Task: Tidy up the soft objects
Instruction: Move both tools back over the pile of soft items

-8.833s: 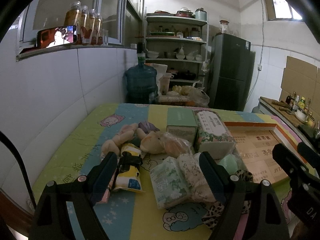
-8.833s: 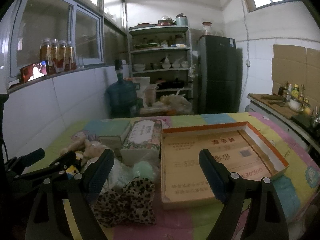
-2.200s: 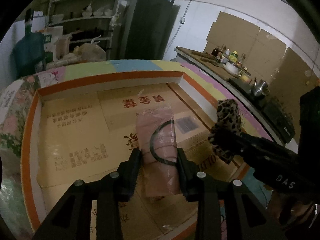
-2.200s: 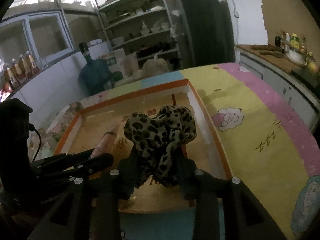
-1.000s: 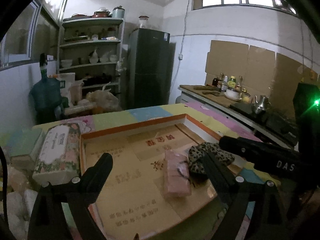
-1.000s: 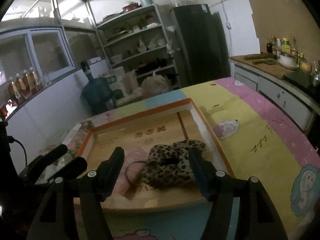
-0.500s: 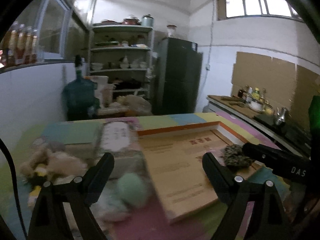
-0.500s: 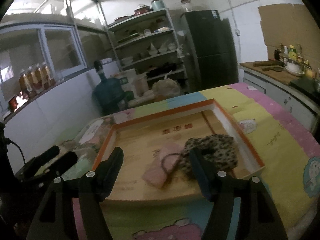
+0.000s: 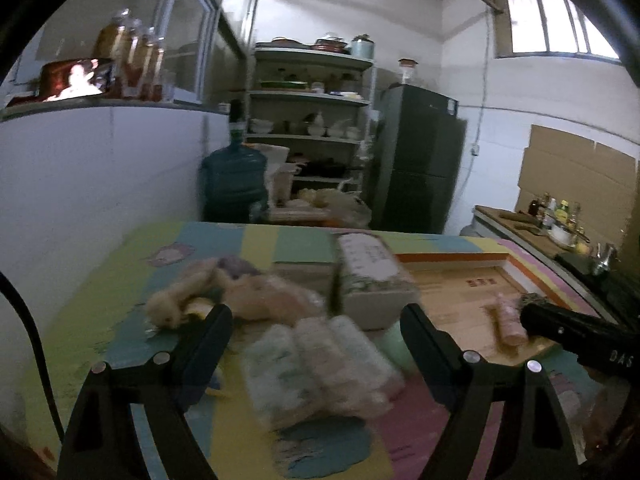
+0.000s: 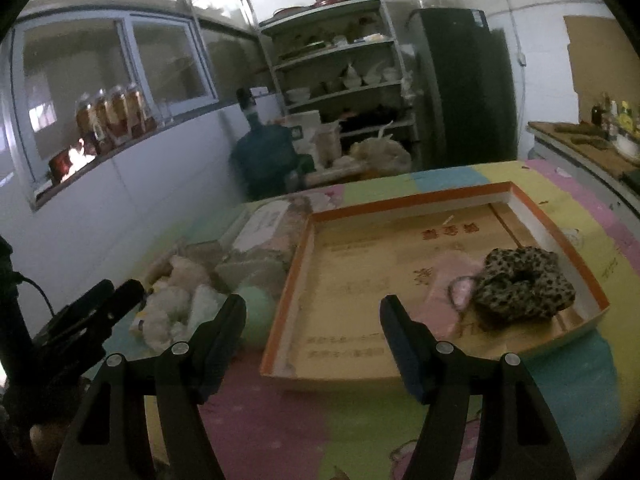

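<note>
Cardboard tray [image 10: 400, 280] carries red print we cannot read, and holds our leopard scrunchie [image 10: 524, 282] touching a pink packet [image 10: 450, 280]. "DAS" marks the right gripper [image 9: 576, 336]. Both it and our left gripper [image 9: 316, 334] gape empty above blurred tissue packs [image 9: 320, 364], beside a floral tissue box [image 9: 370, 272].

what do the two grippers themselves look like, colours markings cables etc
Both are matte black. The left gripper and right gripper each have two flat, angled fingers joined by silver screws. White "DAS" lettering marks the right gripper's body in the left wrist view. A black cable loops beside the left gripper.
</note>
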The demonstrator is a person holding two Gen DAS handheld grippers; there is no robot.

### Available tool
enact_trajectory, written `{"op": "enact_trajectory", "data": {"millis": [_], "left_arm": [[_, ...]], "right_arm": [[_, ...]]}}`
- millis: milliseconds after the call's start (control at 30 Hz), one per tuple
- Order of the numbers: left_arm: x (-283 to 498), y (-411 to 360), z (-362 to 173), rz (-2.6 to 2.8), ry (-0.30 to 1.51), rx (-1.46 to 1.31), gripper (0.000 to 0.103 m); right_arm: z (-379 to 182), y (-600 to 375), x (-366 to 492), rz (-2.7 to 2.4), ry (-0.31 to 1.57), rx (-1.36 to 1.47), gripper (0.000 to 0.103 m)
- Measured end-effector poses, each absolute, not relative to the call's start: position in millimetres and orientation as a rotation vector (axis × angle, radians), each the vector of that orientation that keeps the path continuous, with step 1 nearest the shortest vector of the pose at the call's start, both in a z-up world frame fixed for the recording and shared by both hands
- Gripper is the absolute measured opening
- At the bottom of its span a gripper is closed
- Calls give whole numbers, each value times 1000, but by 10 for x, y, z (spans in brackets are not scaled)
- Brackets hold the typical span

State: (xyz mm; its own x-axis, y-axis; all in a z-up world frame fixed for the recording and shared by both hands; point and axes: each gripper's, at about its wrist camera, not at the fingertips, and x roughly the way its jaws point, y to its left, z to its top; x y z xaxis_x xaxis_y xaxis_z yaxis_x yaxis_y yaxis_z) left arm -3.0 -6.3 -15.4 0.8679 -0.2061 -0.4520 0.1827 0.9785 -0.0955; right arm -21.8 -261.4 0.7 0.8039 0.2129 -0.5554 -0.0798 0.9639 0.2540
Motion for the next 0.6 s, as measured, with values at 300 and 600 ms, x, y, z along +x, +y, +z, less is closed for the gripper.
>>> {"op": "enact_trajectory", "data": {"millis": [300,600], "left_arm": [[-41,489,-228,-128,485,-93,84],[280,823,-441,-128,586,-117,84]], "right_arm": [[-72,-2363,-135,282,625,280,68],[11,-1936,-27,250,615,178,68]]}}
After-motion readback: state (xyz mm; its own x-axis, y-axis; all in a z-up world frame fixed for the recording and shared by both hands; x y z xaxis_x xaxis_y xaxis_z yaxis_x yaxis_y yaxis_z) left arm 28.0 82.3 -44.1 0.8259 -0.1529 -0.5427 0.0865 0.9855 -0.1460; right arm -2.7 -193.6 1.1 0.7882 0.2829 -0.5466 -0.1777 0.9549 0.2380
